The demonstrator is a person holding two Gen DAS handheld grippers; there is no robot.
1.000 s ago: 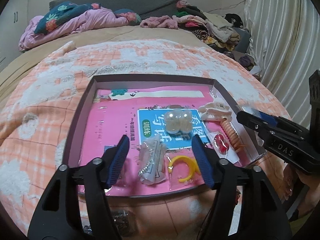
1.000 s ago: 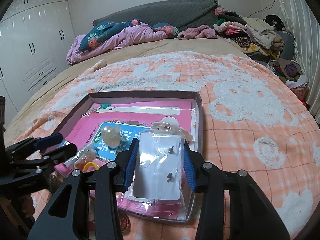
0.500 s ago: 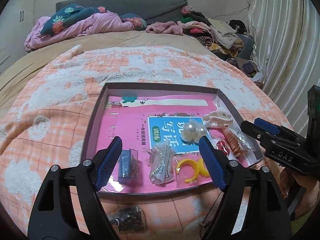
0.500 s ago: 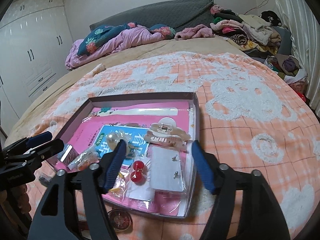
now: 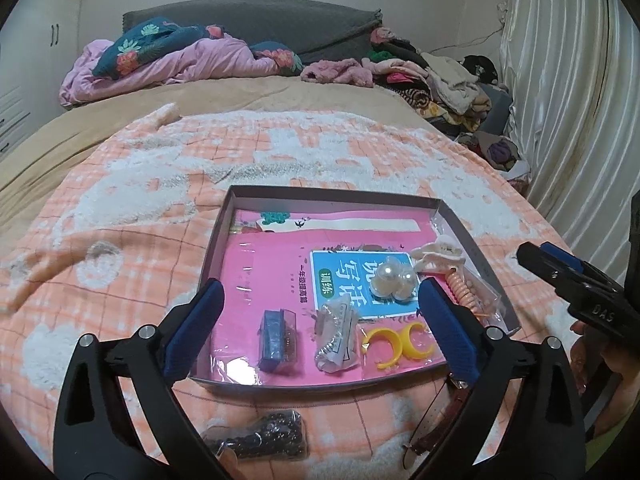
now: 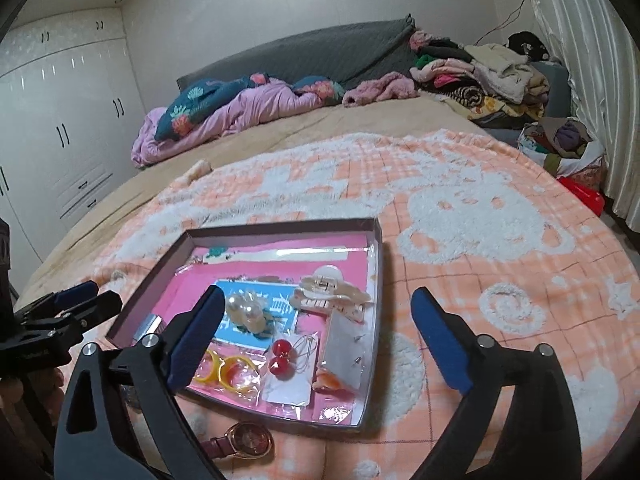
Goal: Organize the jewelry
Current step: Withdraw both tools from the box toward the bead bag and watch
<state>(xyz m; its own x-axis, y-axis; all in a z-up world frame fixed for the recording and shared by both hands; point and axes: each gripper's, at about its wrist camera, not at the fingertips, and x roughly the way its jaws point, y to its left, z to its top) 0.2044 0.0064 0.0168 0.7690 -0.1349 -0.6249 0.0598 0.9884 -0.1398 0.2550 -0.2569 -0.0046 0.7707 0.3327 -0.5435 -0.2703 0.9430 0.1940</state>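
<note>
A shallow box (image 5: 218, 236) (image 6: 378, 264) with a pink book inside lies on the bed. It holds a blue packet (image 5: 276, 338), a silver chain bag (image 5: 335, 336), yellow hoops (image 5: 396, 342) (image 6: 222, 370), pearl pieces (image 5: 390, 278) (image 6: 246, 312), a cream hair claw (image 5: 438, 254) (image 6: 326, 292), red bead earrings (image 6: 280, 356) and a stud earring card (image 6: 348, 350). My left gripper (image 5: 320, 332) is open and empty above the box's near edge. My right gripper (image 6: 316, 334) is open and empty above the box.
A bag of dark beads (image 5: 260, 442) and a watch (image 5: 440, 420) (image 6: 244, 446) lie on the orange blanket (image 6: 480, 220) in front of the box. Bedding and clothes are piled at the far end. Curtains hang on the right.
My right gripper opened and let go of the stud earring card, which now lies in the box. Both grippers pulled back and up from the box. The blue packet now shows in the box.
</note>
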